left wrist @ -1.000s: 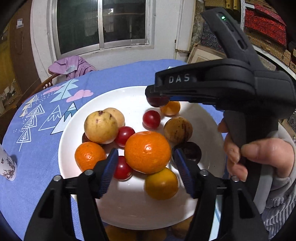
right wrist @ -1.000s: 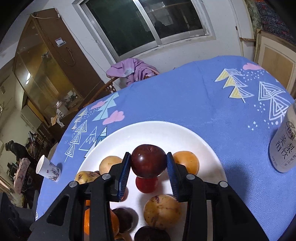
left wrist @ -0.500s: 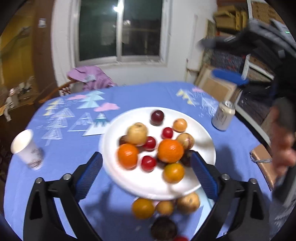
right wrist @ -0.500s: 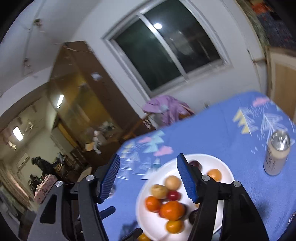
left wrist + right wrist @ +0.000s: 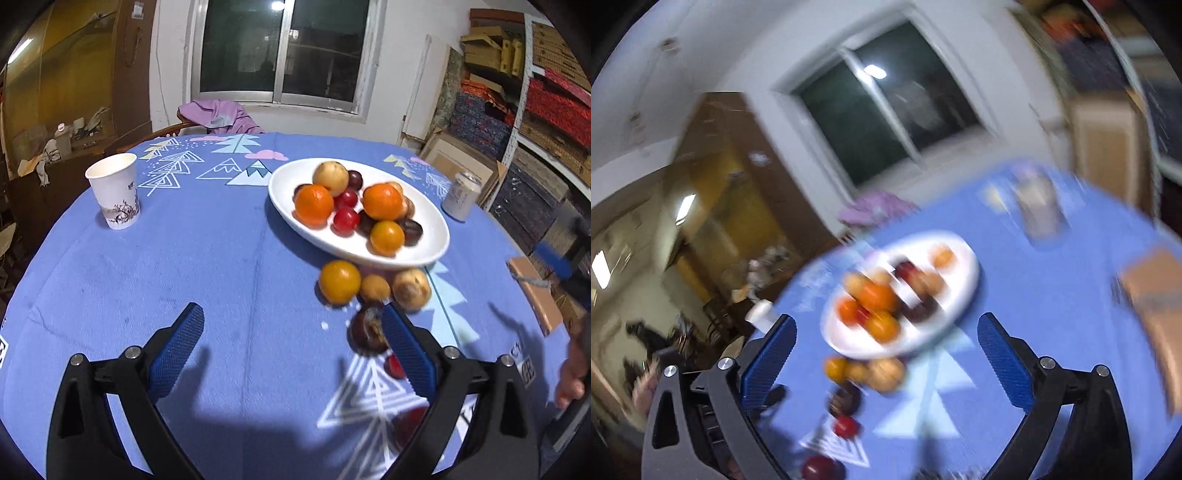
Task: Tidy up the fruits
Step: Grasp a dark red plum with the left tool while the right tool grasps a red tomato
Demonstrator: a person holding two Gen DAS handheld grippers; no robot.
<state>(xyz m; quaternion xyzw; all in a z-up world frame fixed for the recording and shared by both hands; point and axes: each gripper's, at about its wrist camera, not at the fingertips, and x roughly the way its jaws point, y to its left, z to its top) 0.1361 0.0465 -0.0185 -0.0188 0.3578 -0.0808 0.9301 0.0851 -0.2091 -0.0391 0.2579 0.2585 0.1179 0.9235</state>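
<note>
Fingers of the left gripper (image 5: 291,347) spread empty, the right gripper's (image 5: 886,354) opening empty; plate (image 5: 424,254) piled mid-frame, several fruits (image 5: 340,281) below it on the tabletop (image 5: 184,266).

Indoor ceiling light, mirrored as a glare spot in the dark window (image 5: 284,48), lights the tablecloth (image 5: 221,266) evenly with soft shadows under the plate (image 5: 424,251), the left view fairly sharp, the right view badly motion-smeared, both fisheye-bent with black corners.
</note>
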